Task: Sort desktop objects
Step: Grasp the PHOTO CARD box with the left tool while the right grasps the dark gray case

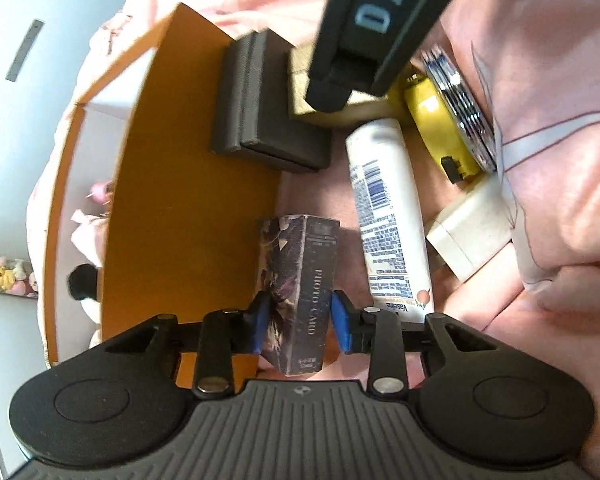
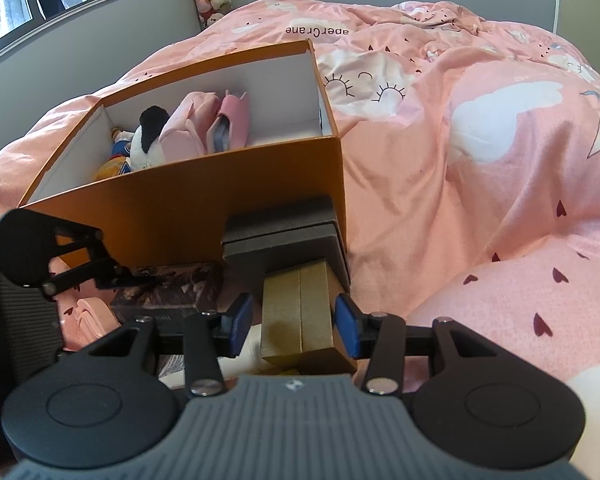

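Observation:
A dark box printed PHOTO CARD [image 1: 300,292] stands on the pink duvet beside the orange box [image 1: 180,168]. My left gripper [image 1: 300,320] is shut on it, a blue pad pressing each long side. In the right wrist view the same box [image 2: 172,284] lies low on the left. There my right gripper [image 2: 294,324] straddles a gold box [image 2: 296,312]. Its right pad sits against the box and a narrow gap shows at the left pad, so it is open. One of its fingers [image 1: 328,92] hangs over the gold box [image 1: 332,116] in the left wrist view.
A dark grey case [image 1: 260,112] leans on the orange box [image 2: 180,216], which holds plush toys [image 2: 152,136] and pink pouches. A white lotion bottle [image 1: 392,216], a yellow tape measure [image 1: 432,120], a silver round tin [image 1: 460,108] and a white adapter [image 1: 472,232] crowd the duvet [image 2: 460,160].

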A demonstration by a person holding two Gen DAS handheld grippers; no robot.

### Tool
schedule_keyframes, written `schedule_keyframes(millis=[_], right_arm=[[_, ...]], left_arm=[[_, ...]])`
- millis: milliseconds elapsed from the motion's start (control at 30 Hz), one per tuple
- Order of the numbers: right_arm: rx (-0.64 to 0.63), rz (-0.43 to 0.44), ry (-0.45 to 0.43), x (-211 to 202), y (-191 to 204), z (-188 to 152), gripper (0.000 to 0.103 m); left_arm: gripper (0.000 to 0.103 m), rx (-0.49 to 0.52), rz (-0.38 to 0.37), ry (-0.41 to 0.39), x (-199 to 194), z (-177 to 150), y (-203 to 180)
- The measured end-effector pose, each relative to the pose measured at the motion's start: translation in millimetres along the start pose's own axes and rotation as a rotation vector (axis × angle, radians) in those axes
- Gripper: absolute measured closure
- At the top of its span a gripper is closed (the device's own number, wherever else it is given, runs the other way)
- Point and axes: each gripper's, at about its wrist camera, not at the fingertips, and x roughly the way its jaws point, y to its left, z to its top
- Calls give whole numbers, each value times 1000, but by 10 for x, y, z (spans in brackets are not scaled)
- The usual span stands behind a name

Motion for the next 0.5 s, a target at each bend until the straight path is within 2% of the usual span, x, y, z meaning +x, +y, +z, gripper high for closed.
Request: schedule_keyframes(millis=[100, 167, 200, 233, 267, 500], right_arm=[[-1, -2, 1, 5, 0, 1, 55], [-1, -2, 2, 5, 1, 1, 55], [-1, -3, 2, 6, 3, 0, 55], [-1, -4, 2, 8, 3, 0, 55], [-2, -5, 3, 9, 4, 0, 55], [1, -5, 8, 18, 5, -9, 54]], left_arm=[[74, -6, 61, -30, -81, -76, -6], [75, -9, 115, -45, -106, -112, -10], [77, -17, 135, -48, -88, -9, 18], [78, -25, 134, -48, -68, -16, 36], [78, -35, 122, -45, -83, 116, 179], [77, -22, 92, -63, -77, 143, 157]])
